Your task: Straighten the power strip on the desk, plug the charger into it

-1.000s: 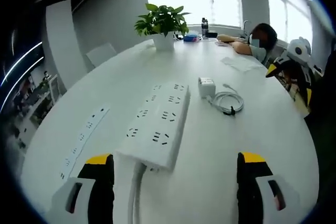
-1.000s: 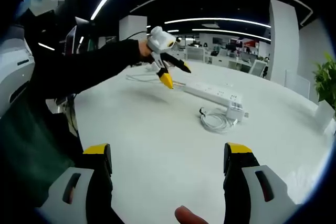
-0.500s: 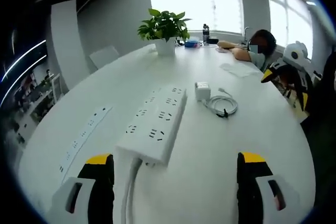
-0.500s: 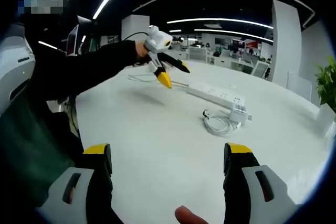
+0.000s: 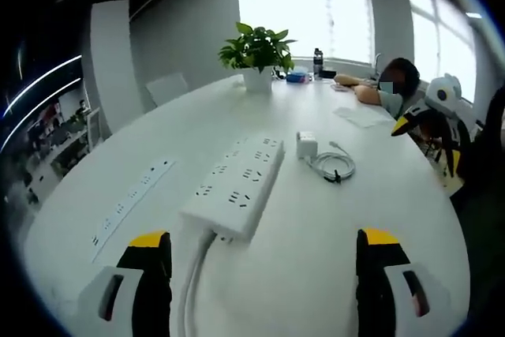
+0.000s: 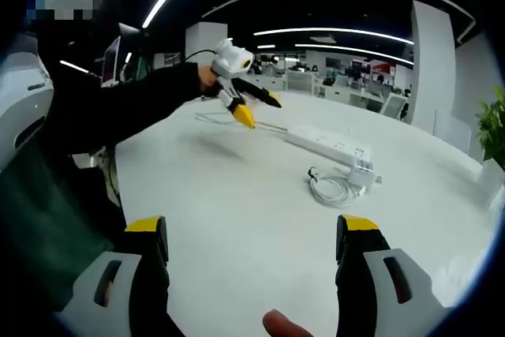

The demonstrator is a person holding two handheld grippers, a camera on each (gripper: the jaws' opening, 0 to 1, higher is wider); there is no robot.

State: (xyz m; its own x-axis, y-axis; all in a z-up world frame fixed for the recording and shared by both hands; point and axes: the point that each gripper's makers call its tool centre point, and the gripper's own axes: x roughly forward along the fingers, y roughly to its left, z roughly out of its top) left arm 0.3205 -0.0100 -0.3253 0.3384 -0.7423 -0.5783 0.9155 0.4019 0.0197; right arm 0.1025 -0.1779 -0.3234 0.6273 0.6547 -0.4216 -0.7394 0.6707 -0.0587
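While raised above the desk [image 6: 237, 219], left gripper [image 6: 251, 110], jaws apart.

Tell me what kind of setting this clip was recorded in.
Most likely an open-plan office: a large white desk with a power strip, rows of workstations under strip ceiling lights, and a person seated by the windows.

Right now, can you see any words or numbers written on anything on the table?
None can be read.
The power strip shows sockets, no readable lettering.
The charger looks plain white.
The bottle by the window is too small and blurred to tell.
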